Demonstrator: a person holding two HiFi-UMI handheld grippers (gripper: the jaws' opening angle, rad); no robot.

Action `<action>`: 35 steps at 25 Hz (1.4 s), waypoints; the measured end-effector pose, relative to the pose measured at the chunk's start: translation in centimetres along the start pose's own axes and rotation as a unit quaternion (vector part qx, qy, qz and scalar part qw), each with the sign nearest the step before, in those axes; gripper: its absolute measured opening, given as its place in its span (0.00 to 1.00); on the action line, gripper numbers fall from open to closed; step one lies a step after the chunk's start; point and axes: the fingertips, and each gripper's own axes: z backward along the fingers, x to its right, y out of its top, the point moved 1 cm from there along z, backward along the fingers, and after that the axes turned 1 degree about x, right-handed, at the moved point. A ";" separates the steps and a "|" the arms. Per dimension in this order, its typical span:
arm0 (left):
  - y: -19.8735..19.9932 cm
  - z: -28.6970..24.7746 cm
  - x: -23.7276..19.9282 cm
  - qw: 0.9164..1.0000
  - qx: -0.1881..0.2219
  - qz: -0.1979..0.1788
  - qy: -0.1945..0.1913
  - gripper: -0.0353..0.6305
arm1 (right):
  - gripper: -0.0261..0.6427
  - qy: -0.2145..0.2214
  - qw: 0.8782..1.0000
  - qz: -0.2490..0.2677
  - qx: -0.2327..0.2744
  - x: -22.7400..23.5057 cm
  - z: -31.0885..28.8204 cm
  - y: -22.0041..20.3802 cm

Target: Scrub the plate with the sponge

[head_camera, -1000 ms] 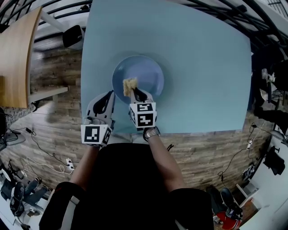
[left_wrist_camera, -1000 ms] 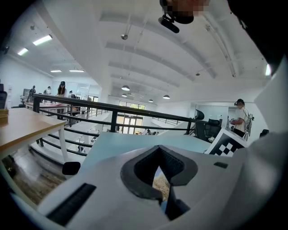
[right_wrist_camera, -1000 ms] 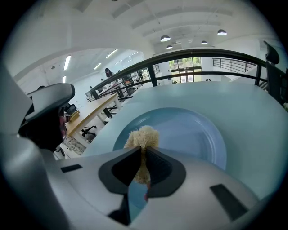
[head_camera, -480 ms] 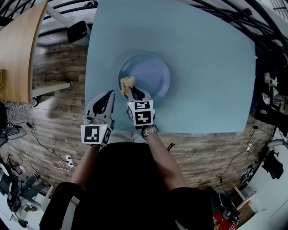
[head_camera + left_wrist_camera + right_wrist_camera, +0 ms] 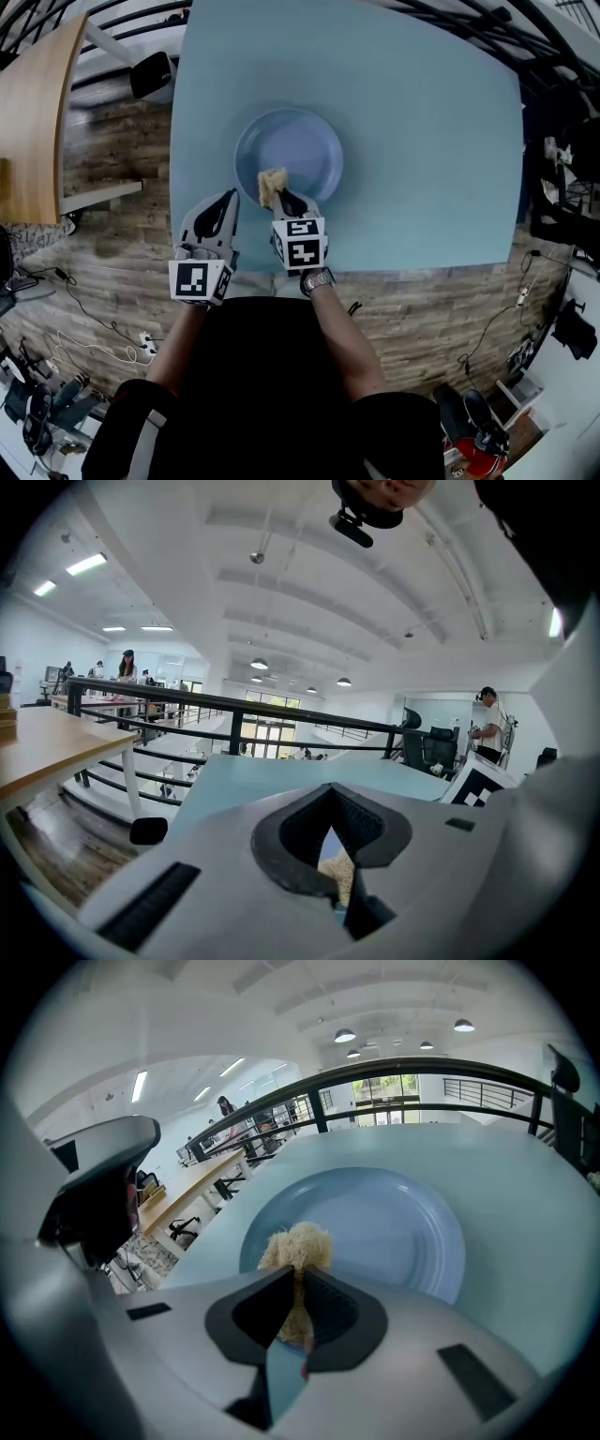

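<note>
Status: scrub is under way, as far as I can judge. My right gripper [image 5: 295, 1283] is clamped on the sponge [image 5: 298, 1241]. The jaws pinch its lower half and the frayed top sticks out past the tips.

Sponge position: over the near-left part of the plate [image 5: 403, 1232], by the inner rim on my side. It looks to be in contact with the surface, but I can't confirm pressure from these views.

Plate sits flat on the table [image 5: 422, 141], toward the near-left. Nothing else is on it.

Done vs left: I see no dirt, suds or wet streaks, so I can't say which zones are covered. The centre, far side and right side are well apart from the sponge. My guess is they need passes, plus the rim all round.

My left gripper [image 5: 227, 202] has its jaws together and holds nothing. It hangs over the near table edge, just left of the plate and not touching it. So nothing is bracing the plate, and it may slide under a hard stroke.
</note>
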 end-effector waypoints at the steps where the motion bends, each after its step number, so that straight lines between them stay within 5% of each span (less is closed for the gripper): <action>1: -0.1 -0.1 0.3 1.000 -0.001 -0.001 -0.003 0.06 | 0.09 -0.004 1.000 -0.002 0.001 0.5 0.3 -0.2; 18: 0.0 -2.0 3.4 1.000 0.000 -0.009 -0.028 0.06 | 0.09 -0.065 0.997 -0.028 0.011 8.2 3.0 -0.2; 35: 0.9 -4.2 4.4 0.999 -0.002 -0.015 -0.038 0.06 | 0.09 -0.086 0.995 -0.013 0.052 10.8 4.4 3.8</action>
